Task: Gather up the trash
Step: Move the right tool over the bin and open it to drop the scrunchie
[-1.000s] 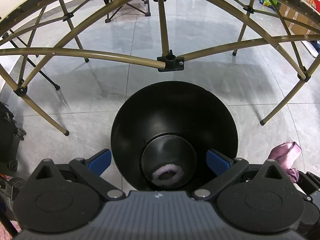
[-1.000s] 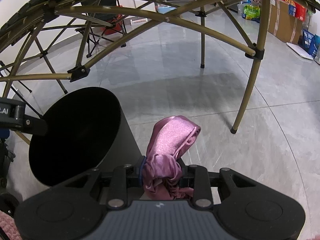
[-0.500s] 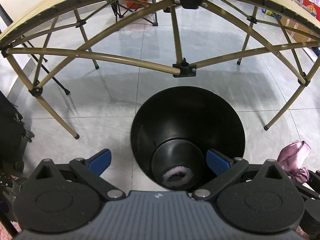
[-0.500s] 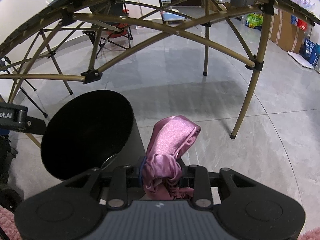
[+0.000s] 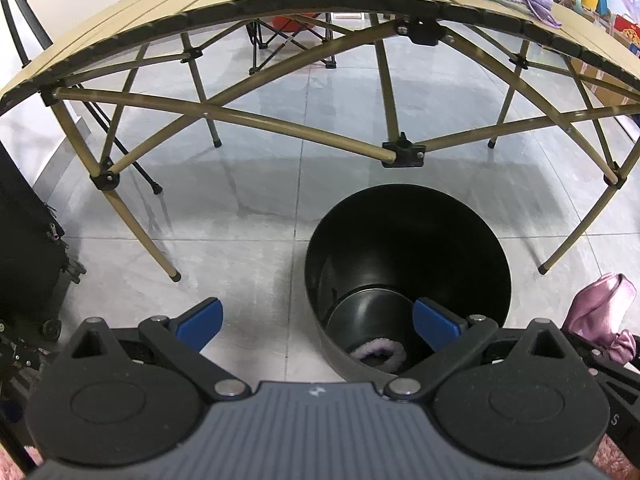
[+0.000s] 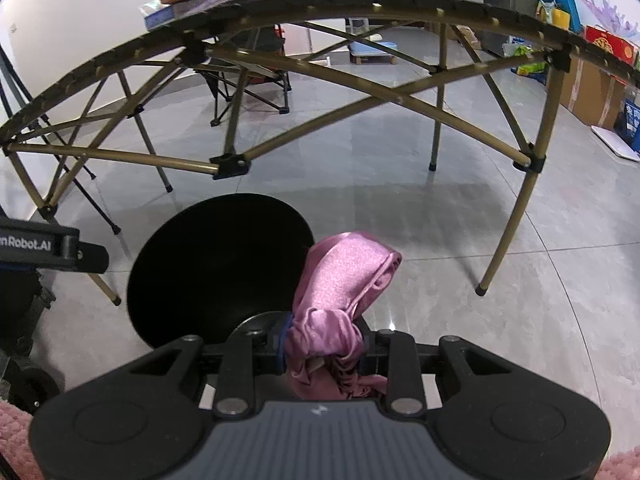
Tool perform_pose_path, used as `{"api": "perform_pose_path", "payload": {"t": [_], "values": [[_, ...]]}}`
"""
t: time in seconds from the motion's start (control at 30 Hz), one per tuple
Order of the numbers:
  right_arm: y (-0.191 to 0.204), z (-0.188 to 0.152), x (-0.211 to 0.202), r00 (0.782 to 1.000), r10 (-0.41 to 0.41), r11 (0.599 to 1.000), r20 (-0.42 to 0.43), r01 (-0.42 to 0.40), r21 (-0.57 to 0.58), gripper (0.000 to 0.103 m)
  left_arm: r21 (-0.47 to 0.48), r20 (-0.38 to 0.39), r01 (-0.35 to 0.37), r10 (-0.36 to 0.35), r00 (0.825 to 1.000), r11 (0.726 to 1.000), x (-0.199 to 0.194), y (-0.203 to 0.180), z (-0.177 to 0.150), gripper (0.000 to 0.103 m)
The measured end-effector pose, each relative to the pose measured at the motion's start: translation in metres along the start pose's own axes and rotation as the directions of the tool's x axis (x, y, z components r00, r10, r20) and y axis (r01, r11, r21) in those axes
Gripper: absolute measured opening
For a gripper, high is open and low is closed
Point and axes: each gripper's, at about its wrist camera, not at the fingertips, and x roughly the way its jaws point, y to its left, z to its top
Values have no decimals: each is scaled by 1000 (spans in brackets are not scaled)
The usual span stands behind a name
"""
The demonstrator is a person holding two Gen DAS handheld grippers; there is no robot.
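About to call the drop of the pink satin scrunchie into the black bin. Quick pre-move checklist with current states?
1. Right claw shut on the pink satin scrunchie: ok.
2. Black bin upright, mouth unobstructed: ok.
3. Scrunchie over the bin mouth: not ok; in the right wrist view it hangs at the rim's right edge, mostly over floor.
4. Left claw open and empty: ok.
5. Left claw clear of the drop path: cannot tell; its right finger overlaps the bin opening in the picture.
6. Room in the bin: ok; only a fluffy lilac scrunchie at the bottom.
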Motion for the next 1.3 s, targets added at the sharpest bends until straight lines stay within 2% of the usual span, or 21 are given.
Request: {"api": "perform_pose_path", "payload": {"t": [0.37,0.73,1.3], "values": [[35,18,-5,999,53,997,2,-53,-51,29,-48,5,-20,20,1000,999,-4,29,-5,103],[66,33,11,994,102,991,-36,-105,-82,29,-102,-2,-37,37,999,994,-3,56,-6,103],[84,67,46,987,136,985,-84,-144,-95,29,-168,-45,-94,88,995,981,17,84,-2,103]]}}
